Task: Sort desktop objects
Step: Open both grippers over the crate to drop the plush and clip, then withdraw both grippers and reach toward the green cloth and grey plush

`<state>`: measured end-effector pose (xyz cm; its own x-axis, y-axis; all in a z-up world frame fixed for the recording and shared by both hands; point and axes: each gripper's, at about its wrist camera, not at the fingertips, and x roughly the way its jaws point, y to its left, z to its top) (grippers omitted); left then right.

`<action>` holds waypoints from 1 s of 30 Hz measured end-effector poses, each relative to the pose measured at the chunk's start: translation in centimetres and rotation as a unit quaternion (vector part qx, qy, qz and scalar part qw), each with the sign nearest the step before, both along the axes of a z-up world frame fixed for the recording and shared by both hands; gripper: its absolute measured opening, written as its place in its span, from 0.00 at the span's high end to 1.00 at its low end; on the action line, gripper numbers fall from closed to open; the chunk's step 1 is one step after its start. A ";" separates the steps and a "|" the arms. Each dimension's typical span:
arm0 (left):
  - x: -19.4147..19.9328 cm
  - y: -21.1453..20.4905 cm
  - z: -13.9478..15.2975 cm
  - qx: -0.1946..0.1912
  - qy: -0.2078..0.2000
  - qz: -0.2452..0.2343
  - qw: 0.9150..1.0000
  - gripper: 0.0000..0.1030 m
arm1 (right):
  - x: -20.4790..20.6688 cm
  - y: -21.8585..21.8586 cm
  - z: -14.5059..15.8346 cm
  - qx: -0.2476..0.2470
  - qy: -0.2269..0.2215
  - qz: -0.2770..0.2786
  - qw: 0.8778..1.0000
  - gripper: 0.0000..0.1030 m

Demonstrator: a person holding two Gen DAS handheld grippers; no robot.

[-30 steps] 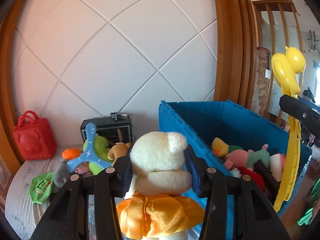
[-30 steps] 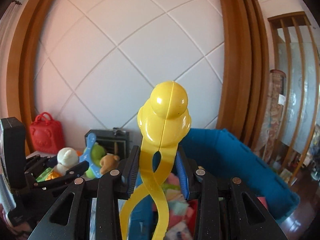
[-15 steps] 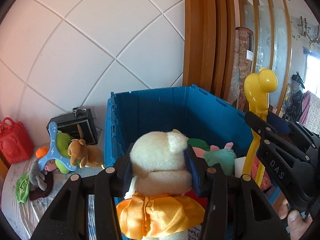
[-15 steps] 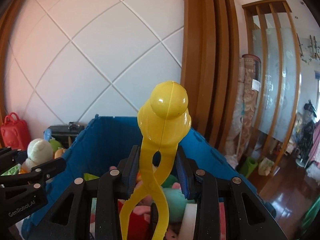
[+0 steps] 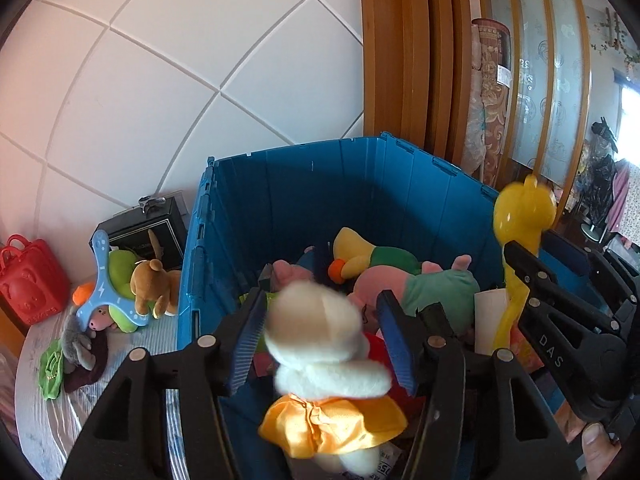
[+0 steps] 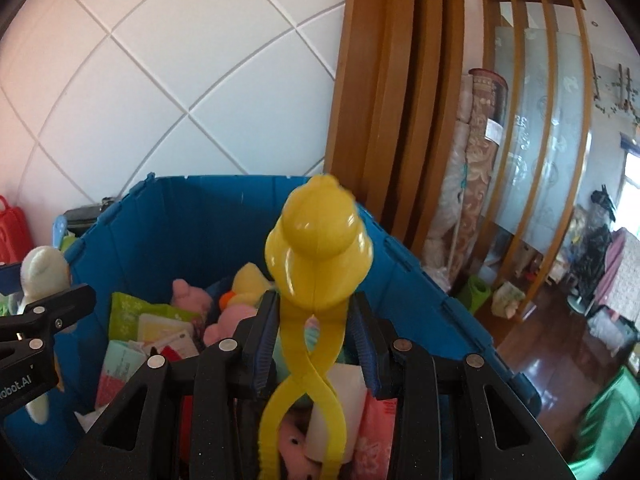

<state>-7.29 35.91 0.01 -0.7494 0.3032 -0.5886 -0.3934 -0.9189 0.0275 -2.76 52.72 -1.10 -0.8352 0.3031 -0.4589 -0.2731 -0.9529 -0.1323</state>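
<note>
My left gripper (image 5: 320, 332) hangs over the near edge of the blue crate (image 5: 304, 196). Its jaws stand wide apart, and the white plush doll in an orange dress (image 5: 320, 360) sits blurred between them, clear of both pads. My right gripper (image 6: 314, 340) is also open over the crate (image 6: 168, 208). The yellow duck-shaped plastic tongs (image 6: 316, 264) stand upright between its pads with gaps on both sides. The tongs also show at the right of the left wrist view (image 5: 520, 232).
The crate holds plush toys, among them a yellow duck (image 5: 360, 254) and a pink pig (image 5: 408, 284), plus cards and packets (image 6: 160, 332). Left of it lie a brown plush (image 5: 154, 284), a blue boomerang toy (image 5: 102, 284), a black box (image 5: 148, 224) and a red bag (image 5: 32, 280).
Both grippers have moved right and come over the crate, tilting down. Both jaws have opened, letting go of the doll and the tongs, which now look blurred.
</note>
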 end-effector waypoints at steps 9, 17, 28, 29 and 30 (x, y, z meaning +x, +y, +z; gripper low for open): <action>1.5 -1.6 0.5 0.015 0.016 0.002 1.000 0.29 | 1.8 0.3 0.2 -0.007 0.012 -0.006 1.000 0.00; 3.7 -8.0 2.1 0.081 0.068 0.019 0.994 0.28 | 4.9 -1.5 0.8 -0.019 0.032 0.005 0.999 0.00; 3.0 -20.0 -0.8 0.059 0.041 0.135 0.988 0.28 | 7.3 -8.8 2.1 -0.036 0.081 0.098 0.991 0.00; 2.9 -21.0 -1.3 0.057 0.034 0.145 0.987 0.28 | 7.2 -9.8 2.1 -0.033 0.082 0.109 0.990 0.00; 2.8 -22.4 -1.8 0.060 0.024 0.154 0.986 0.28 | 7.1 -10.9 2.0 -0.031 0.081 0.120 0.989 0.00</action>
<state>-4.48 13.56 -1.75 -0.8432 0.1218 -0.5236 -0.0956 -0.9924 -0.0770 4.31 41.78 0.87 -0.9438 0.0631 -0.3245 -0.0513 -0.9977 -0.0448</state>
